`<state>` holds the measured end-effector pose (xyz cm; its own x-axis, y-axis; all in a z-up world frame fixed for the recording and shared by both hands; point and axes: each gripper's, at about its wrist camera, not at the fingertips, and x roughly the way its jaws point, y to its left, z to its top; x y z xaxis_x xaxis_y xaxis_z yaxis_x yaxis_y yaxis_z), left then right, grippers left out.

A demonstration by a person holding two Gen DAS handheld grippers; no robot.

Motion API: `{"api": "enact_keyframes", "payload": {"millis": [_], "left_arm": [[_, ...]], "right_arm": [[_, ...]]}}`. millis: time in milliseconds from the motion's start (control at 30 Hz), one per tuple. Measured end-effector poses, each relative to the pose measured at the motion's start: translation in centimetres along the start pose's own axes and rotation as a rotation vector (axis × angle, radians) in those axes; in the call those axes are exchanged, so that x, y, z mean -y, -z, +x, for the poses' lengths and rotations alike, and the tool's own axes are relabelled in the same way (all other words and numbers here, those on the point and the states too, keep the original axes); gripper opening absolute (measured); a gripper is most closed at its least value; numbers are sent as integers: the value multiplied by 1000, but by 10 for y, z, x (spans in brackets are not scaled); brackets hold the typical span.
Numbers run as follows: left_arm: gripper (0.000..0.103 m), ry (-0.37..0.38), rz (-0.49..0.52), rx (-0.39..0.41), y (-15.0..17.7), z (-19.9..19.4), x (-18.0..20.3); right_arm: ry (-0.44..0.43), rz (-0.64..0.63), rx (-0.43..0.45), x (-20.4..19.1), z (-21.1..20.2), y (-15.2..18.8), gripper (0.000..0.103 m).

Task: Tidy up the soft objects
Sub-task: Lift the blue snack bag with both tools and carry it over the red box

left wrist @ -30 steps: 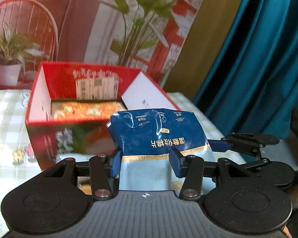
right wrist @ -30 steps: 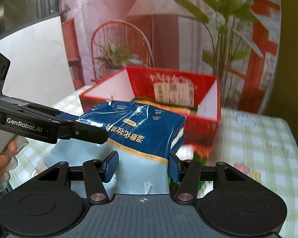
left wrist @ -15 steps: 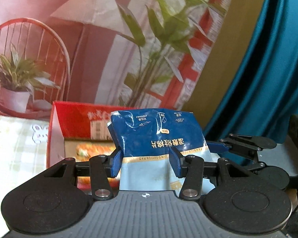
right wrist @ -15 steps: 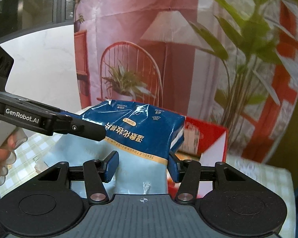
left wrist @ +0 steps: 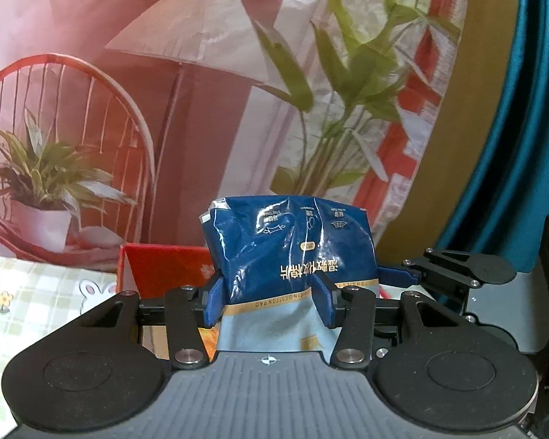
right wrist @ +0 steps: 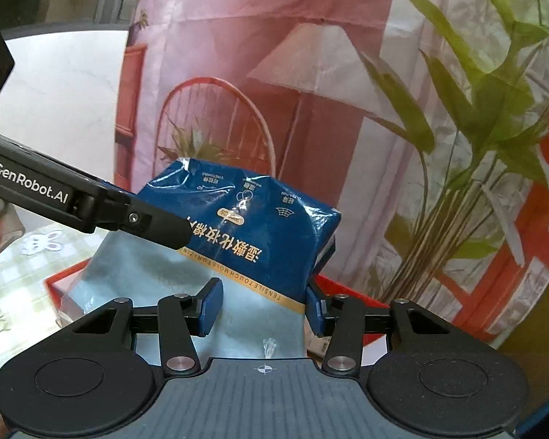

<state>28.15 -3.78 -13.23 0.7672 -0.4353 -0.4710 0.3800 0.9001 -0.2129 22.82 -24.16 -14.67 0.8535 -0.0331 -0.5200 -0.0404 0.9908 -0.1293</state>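
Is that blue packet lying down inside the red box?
No, the blue packet is held up between both grippers, above the red box.

Both the left gripper [left wrist: 271, 301] and right gripper [right wrist: 263, 305] are held raised, jaws clamped on the same pack [left wrist: 292, 252].

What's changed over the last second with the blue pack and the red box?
Both grippers lifted the soft blue plastic pack: the open red cardboard box has dropped low in both views, its inside no longer visible. Unchanged: the left gripper and right gripper each stay shut on the pack, which sits the same way between them.
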Motion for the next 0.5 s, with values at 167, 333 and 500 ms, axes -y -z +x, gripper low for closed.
{"api": "enact_keyframes", "payload": {"millis": [167, 333, 500], "left_arm": [[52, -29, 17, -14, -2, 17, -10], [52, -49, 12, -138, 8, 38, -19], [52, -68, 12, -242, 17, 53, -23]], "right_arm": [[13, -24, -17, 0, 25, -1, 44], [-51, -23, -150, -2, 49, 6, 44], [-121, 57, -314, 1, 70, 16, 43]]}}
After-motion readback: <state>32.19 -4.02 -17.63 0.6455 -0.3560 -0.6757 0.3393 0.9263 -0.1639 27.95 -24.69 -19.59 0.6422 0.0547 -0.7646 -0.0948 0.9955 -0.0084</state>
